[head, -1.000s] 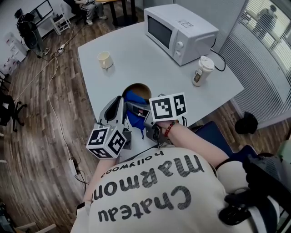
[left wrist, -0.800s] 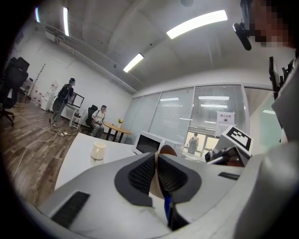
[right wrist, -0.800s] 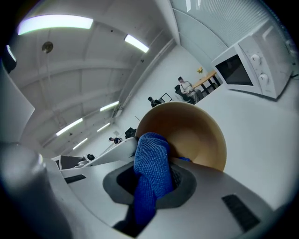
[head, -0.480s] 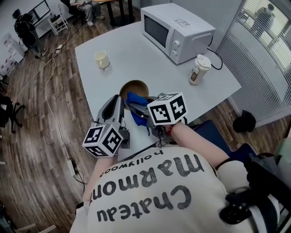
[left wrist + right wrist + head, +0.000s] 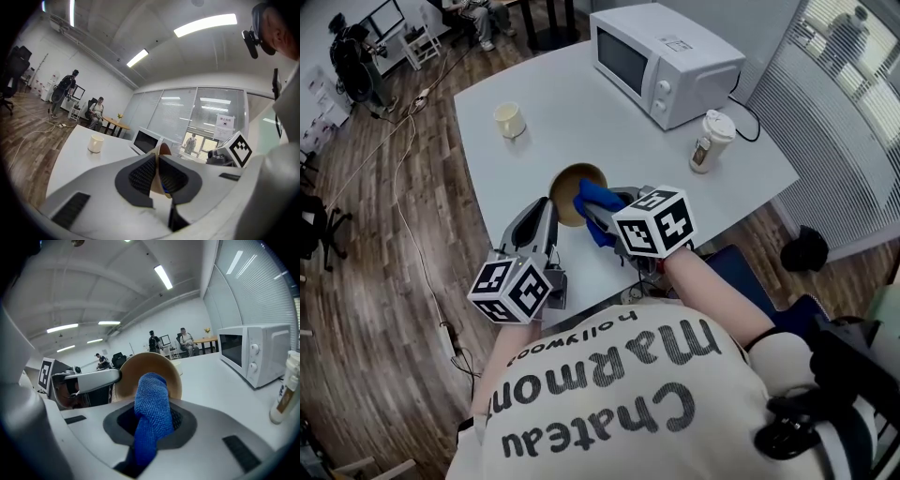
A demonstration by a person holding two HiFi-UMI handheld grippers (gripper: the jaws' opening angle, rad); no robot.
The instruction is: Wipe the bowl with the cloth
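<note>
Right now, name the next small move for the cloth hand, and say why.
Probably press the blue cloth forward against the inner wall of the bowl and sweep round it. The left gripper pinches the rim, mouth facing the right gripper, whose jaws clamp the cloth there.

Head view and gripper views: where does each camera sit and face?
Head view: on the person's head, steeply down at the table; shows shirt, right forearm, left tongs, right tongs.
Left gripper view: on the left tongs, along jaws clamping the bowl rim.
Right gripper view: on the right tongs, facing the bowl, jaws gripping the cloth.
Shared: both gripper views show bowl and microwave.
</note>
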